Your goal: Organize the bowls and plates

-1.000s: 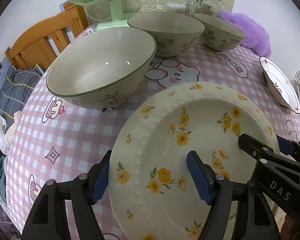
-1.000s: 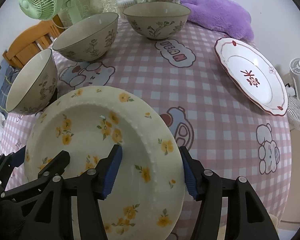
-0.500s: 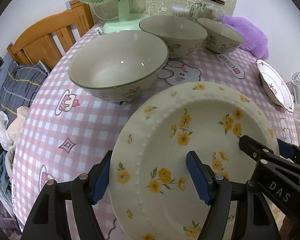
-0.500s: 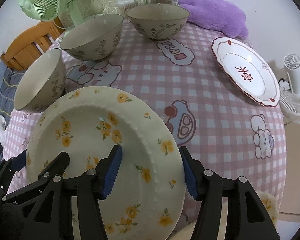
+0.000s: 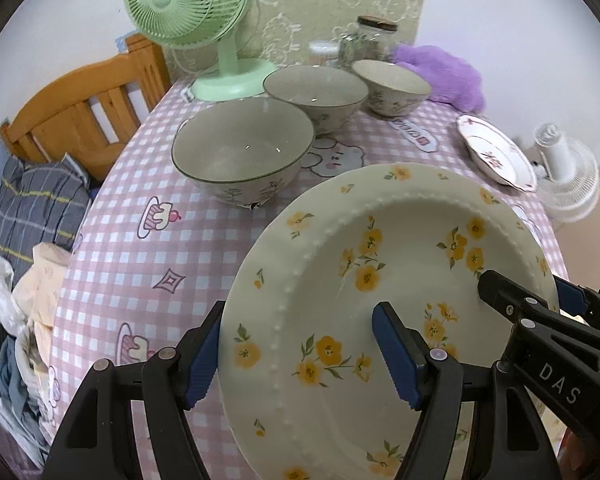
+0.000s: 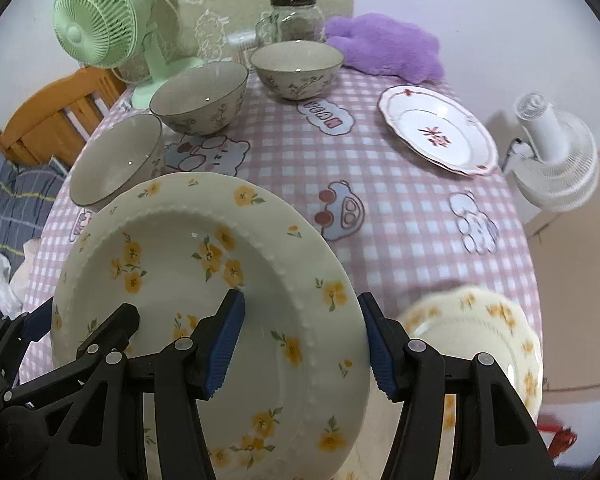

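Left wrist: left gripper [image 5: 300, 354] jaws clamped the near-left rim of the cream ceramic plate with yellow flowers [image 5: 384, 296], held tilted above the pink checked table [image 5: 148, 184].

Right wrist: right gripper [image 6: 302, 338] jaws pinched the opposite rim. Glazed, stiff, breakable, likely slippery; two-sided rim grip looked right.

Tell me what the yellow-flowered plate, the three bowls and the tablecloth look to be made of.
Flowered plate: glazed ceramic by its look, glossy cream with a beaded ridge. Bowls: probably glazed stoneware, speckled grey with bright highlights and dark rims. Tablecloth: soft printed fabric, or maybe coated cloth; the matte pink check does not settle it.
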`<state>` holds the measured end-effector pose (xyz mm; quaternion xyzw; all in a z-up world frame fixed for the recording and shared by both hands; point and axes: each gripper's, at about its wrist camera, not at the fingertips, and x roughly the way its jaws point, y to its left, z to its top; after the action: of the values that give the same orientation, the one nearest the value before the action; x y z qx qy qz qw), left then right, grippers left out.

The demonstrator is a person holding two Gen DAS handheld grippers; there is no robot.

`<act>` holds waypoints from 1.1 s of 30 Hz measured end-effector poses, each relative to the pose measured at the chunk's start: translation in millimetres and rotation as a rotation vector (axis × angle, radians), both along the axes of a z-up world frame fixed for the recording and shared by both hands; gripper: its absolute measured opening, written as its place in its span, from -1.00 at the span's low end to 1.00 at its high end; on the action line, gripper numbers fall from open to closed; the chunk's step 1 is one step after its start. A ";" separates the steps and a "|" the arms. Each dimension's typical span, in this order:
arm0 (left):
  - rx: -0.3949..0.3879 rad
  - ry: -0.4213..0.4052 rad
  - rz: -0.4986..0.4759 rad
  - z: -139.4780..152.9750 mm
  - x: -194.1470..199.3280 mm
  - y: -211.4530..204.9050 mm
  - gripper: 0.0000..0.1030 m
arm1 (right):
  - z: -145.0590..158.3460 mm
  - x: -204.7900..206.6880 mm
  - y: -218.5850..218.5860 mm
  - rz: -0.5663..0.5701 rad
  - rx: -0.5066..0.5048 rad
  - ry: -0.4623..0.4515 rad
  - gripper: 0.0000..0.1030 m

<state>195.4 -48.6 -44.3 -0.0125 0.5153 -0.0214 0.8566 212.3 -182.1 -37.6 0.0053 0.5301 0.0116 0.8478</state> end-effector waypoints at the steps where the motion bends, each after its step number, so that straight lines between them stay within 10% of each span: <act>1: -0.002 -0.004 -0.017 2.3 -4.7 0.5 0.40 | 2.5 -5.9 0.5 -0.011 -0.001 -0.005 0.20; 33: -0.043 -0.012 -0.080 8.4 -50.7 -146.9 0.41 | 18.1 -78.9 -141.0 -0.117 -0.016 -0.032 0.21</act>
<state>144.7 -195.5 -35.9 -0.0103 0.5095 -0.0670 0.8578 133.5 -323.1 -19.5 0.0293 0.5155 -0.0423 0.8553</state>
